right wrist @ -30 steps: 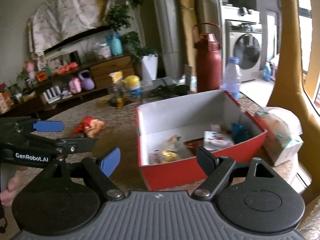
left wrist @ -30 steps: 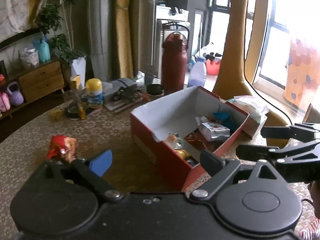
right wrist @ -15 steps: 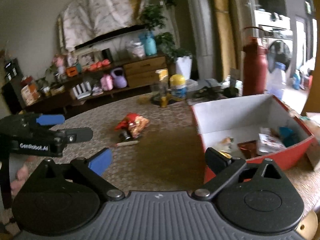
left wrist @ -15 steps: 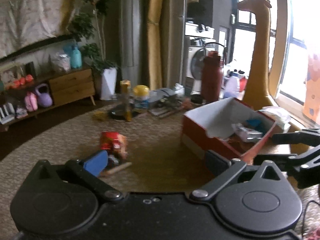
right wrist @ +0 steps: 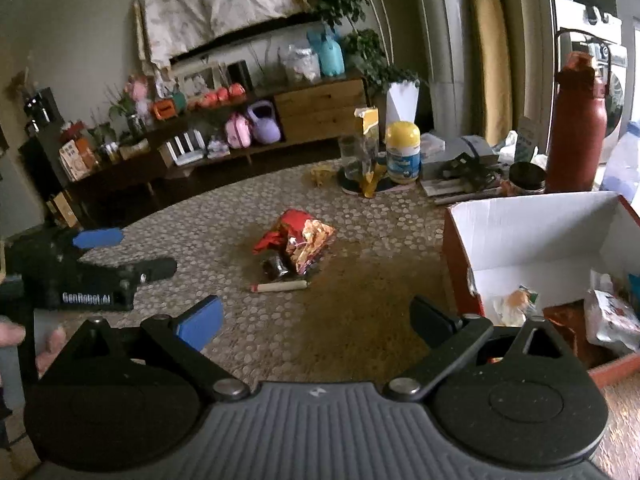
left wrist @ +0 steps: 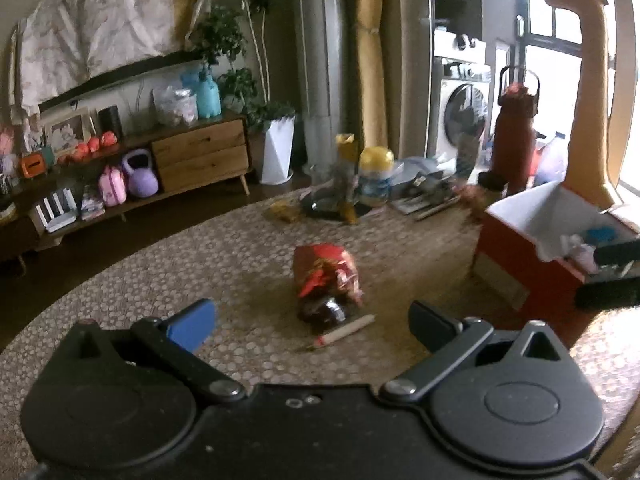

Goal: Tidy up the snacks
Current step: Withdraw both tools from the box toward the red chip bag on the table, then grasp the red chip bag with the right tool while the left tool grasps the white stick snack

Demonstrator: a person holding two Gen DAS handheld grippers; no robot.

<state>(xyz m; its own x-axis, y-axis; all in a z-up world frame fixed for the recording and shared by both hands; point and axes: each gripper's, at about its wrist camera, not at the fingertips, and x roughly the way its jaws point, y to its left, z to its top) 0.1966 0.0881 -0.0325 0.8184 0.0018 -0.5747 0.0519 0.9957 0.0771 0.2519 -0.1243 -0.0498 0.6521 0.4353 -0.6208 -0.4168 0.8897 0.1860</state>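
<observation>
A red and orange snack bag (left wrist: 326, 274) lies on the round table, with a dark small packet (left wrist: 322, 310) and a thin snack stick (left wrist: 344, 330) just in front of it. My left gripper (left wrist: 312, 322) is open and empty, facing this pile from close by. In the right wrist view the bag (right wrist: 298, 238), the dark packet (right wrist: 276, 267) and the stick (right wrist: 280, 286) lie ahead and to the left. My right gripper (right wrist: 318, 320) is open and empty. The red box (right wrist: 540, 236) at the right holds several snacks.
At the table's far side stand a yellow-lidded jar (right wrist: 403, 152), a glass (right wrist: 354, 160), papers (right wrist: 460, 172) and a dark red flask (right wrist: 578, 124). The left gripper (right wrist: 120, 256) shows in the right wrist view at the left. A tall giraffe figure (left wrist: 588, 92) stands behind the box.
Both grippers have swung left, away from the red box and toward the snack bag on the table. Both stay open and empty.
</observation>
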